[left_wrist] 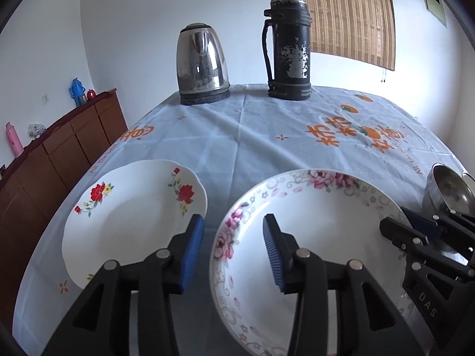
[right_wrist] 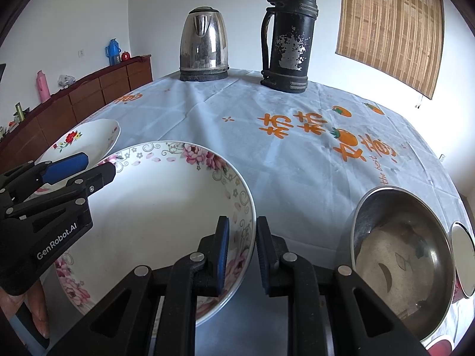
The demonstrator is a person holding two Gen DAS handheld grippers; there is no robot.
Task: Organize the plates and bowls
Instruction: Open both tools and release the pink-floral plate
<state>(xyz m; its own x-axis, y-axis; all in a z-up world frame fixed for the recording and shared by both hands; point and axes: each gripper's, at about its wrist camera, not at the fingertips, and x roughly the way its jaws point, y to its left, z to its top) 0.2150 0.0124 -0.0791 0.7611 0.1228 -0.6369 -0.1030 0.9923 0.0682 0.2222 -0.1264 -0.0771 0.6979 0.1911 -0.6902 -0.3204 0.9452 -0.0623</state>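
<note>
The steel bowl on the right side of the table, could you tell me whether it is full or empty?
Empty: the steel bowl shows only its bare, scuffed metal bottom with reflections in the right wrist view; no food or liquid is visible inside.

left wrist: low over the surface point(left_wrist: 237, 136), angled down, up close
right wrist: same, just further right
shared: pink plate point(left_wrist: 311, 237), kettle point(left_wrist: 202, 62), flask point(left_wrist: 288, 47)

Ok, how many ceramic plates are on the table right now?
2. The red-flower plate lies at the left; the pink-flower plate sits beside it, between both sets of jaws. More dishes could lie out of view.
</note>
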